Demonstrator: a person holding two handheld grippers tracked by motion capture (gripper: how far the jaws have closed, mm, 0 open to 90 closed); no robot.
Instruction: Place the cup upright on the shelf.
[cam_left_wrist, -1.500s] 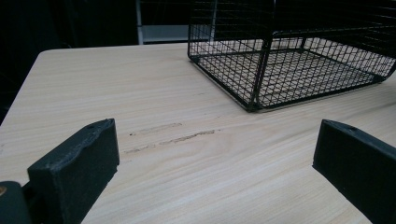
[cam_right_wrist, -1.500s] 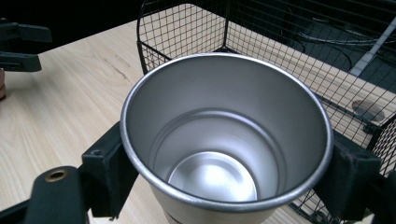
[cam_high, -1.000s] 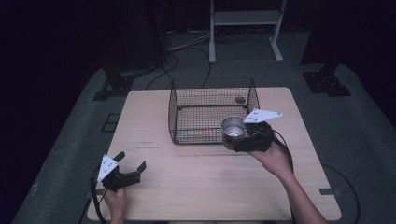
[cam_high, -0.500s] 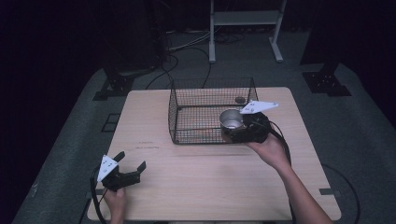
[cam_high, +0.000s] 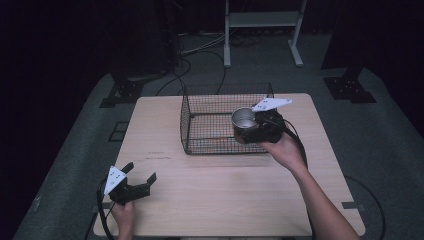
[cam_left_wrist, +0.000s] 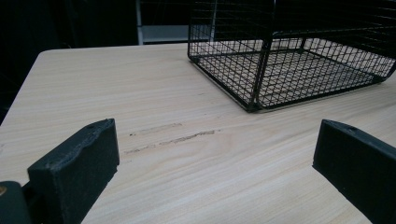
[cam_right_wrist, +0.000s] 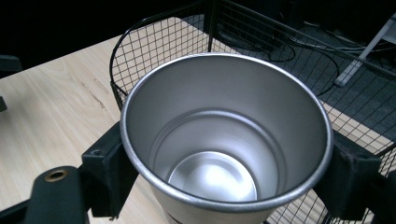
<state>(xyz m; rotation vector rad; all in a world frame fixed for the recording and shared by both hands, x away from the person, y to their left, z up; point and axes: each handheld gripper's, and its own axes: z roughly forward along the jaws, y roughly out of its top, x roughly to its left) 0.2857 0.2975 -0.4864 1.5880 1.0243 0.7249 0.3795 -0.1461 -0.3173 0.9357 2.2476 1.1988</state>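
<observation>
Presently the right gripper (cam_high: 250, 131) has its fingers (cam_right_wrist: 109, 168) clamped on the upright steel cup (cam_high: 243, 125), held over the wire basket's (cam_high: 200, 120) near-right rim (evidently for placing inside), while the left gripper (cam_high: 142, 179) rests open-fingered on the counter (cam_high: 225, 190).

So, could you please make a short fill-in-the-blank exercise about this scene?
1. The right gripper is shut on a metal ____.
2. The cup is ____ inside.
3. The basket is made of black ____.
4. The left gripper has its jaws ____.

Missing words: cup; empty; wire; open
</observation>
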